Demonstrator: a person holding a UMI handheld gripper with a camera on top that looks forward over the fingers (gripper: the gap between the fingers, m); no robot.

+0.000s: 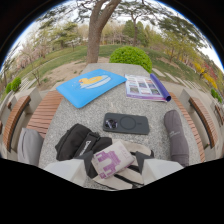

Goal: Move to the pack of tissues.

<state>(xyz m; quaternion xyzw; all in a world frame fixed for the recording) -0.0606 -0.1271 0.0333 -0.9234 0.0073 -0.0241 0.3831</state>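
Observation:
The pack of tissues [112,159] is a pale wrapper with a purple pattern. It lies tilted on a black and white striped item [131,175] at the near edge of the grey stone table [95,115]. My gripper [114,174] is open. Its two pale fingertips [69,171] show low on either side of the pack, which sits between and just ahead of them with a gap at each side.
A black pouch [78,141] lies left of the pack and a black phone [126,123] just beyond it. Further off are a blue folder [90,85], an open magazine [147,88] and a grey case [175,132]. Wooden benches [44,112] flank the table.

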